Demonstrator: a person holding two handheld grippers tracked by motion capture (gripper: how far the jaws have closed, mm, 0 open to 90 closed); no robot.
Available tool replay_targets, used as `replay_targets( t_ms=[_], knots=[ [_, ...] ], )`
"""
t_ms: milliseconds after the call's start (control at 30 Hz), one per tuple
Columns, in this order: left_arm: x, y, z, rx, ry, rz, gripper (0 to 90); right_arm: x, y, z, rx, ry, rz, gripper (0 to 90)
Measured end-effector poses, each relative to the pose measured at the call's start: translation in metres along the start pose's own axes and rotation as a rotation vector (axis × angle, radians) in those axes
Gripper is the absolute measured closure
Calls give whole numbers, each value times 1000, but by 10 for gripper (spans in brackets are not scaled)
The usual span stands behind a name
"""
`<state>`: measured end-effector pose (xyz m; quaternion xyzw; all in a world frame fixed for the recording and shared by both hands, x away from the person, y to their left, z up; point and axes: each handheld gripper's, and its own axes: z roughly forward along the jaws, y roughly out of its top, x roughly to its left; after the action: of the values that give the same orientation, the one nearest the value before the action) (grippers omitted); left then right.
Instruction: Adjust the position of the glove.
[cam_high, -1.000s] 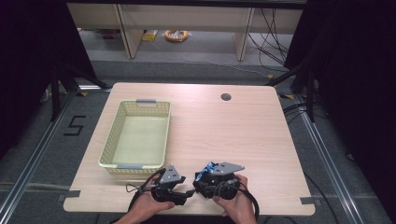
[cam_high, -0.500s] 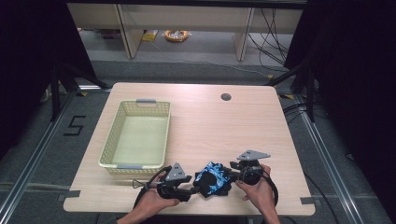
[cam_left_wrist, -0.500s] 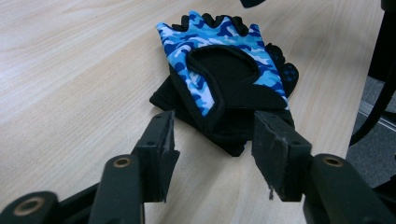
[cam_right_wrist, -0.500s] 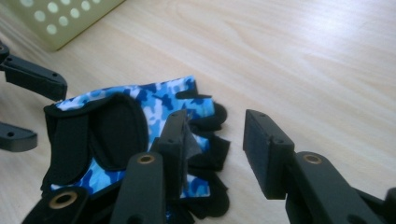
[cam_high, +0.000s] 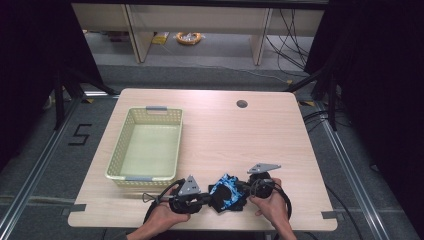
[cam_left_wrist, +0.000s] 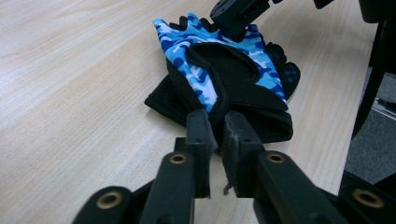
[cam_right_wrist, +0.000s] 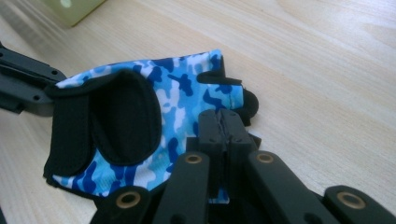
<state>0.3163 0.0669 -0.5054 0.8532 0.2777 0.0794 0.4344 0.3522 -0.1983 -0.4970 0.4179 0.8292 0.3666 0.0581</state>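
a blue camouflage glove (cam_high: 226, 192) is pinched at both ends near the front edge of the table (cam_high: 250, 135), between the two hands. the left gripper (cam_left_wrist: 215, 133) has just been closing and is now clamped on the black cuff edge of the glove, the fabric being caught between its jaws. the right gripper (cam_right_wrist: 224, 126) has also just been closing and is shut on the finger end of the glove, with patterned cloth nipped between the pads. the grasping step is judged to be complete. a yellow basket (cam_high: 118, 155) stands empty just to the left. a joint lift is likely called for next, both grips being kept firm so that the glove is carried level over the basket rim.
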Motion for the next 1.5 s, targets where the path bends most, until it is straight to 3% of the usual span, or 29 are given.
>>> replay_targets(
  t_ms=[67, 200, 267, 300, 367, 500, 633, 733, 767, 800, 833, 867, 933, 967, 1067, 1133, 1167, 1200, 1267, 1367, 1500],
  knots=[
    [-1, 1, -1, 1, -19, -12, 851, 2, 0, 0, -26, -6, -5, 896],
    [-3, 5, -7, -17, -11, 7, 868, 4, 3, -8, -48, 16, -14, 898],
    [-4, 8, -10, -34, -28, -16, 870, 7, 3, -13, -62, 23, -9, 898],
    [-2, 10, -11, -41, -33, 1, 871, 9, 4, -18, -73, 24, -12, 898],
    [0, 12, -15, -51, -44, -34, 871, 11, 3, -25, -90, 40, -13, 898],
    [7, 18, -19, -53, -73, -34, 872, 17, -3, -34, -121, 55, 3, 898],
    [17, 21, -19, -42, -65, -37, 872, 26, -11, -40, -132, 56, 13, 899],
    [20, 21, -14, -35, -62, -69, 873, 32, -19, -42, -143, 57, 30, 898],
    [22, 22, -13, -29, -67, -54, 873, 33, -21, -43, -142, 63, 29, 898],
    [22, 22, -11, -31, -65, -62, 873, 37, -23, -43, -132, 68, 67, 899],
    [22, 23, -8, -33, -65, -76, 873, 35, -24, -43, -131, 60, 27, 898],
    [23, 24, -6, -23, -62, -55, 872, 35, -25, -43, -141, 55, 25, 899],
    [23, 27, -2, -24, -63, -68, 871, 37, -27, -43, -139, 50, 47, 898],
    [24, 27, 1, -22, -70, -74, 870, 35, -28, -43, -135, 44, 29, 898],
    [26, 25, 9, 3, -78, -88, 861, 31, -31, -42, -124, 34, 43, 897],
    [28, 22, 12, 19, -69, -62, 851, 28, -33, -41, -99, 31, 61, 895],
    [29, 19, 13, 31, -66, -74, 850, 25, -34, -38, -122, 30, 45, 894],
    [31, 18, 14, 38, -60, -63, 847, 23, -35, -36, -104, 33, 38, 892],
    [31, 16, 15, 30, -59, -89, 844, 22, -35, -33, -96, 34, 43, 889],
    [32, 15, 13, 33, -57, -87, 830, 24, -34, -29, -87, 31, 34, 867],
    [33, 15, 9, 32, -43, -80, 750, 25, -34, -31, -59, -1, 18, 803]
  ],
)
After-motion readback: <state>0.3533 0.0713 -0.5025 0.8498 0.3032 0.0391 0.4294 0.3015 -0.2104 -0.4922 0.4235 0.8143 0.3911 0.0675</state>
